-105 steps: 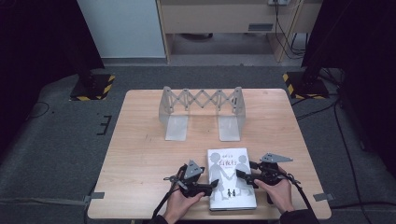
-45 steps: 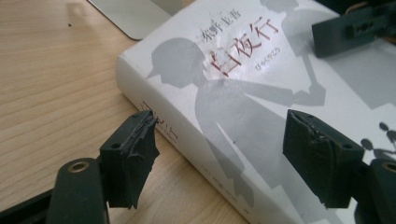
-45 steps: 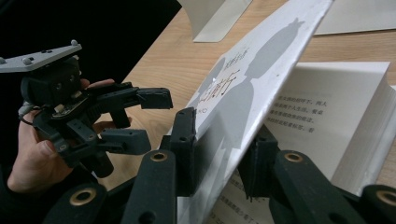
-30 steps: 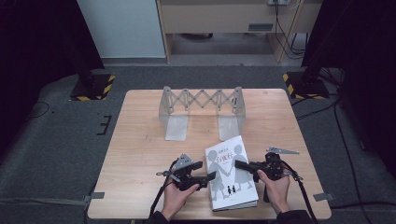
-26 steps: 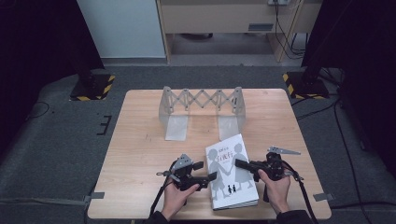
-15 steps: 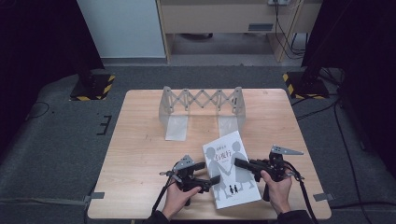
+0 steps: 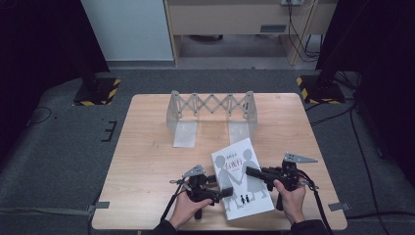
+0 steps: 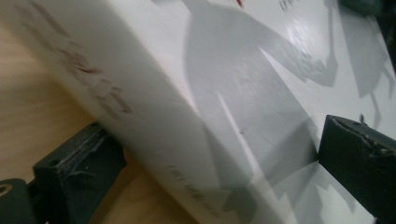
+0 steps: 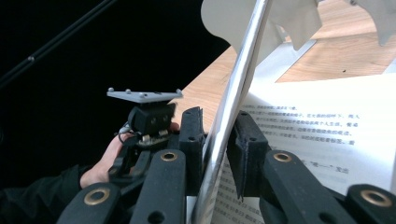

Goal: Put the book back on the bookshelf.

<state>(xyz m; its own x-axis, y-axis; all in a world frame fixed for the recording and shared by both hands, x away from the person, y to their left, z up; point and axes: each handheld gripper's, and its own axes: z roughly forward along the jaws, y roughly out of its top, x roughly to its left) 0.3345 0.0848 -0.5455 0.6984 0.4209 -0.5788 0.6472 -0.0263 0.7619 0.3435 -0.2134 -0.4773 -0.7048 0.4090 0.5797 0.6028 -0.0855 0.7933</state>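
Book (image 7: 241, 183) lying at table's (image 7: 147, 161) near edge, front cover lifting; right gripper (image 9: 219, 140) pinching that cover, jaws hiding some page text; left gripper (image 8: 205, 154) just spreading wide, straddling the blurred spine without pressing

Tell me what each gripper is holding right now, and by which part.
The right gripper is shut on the book's front cover, pinching its edge. The left gripper is open, its fingers straddling the book at the spine side, holding nothing.
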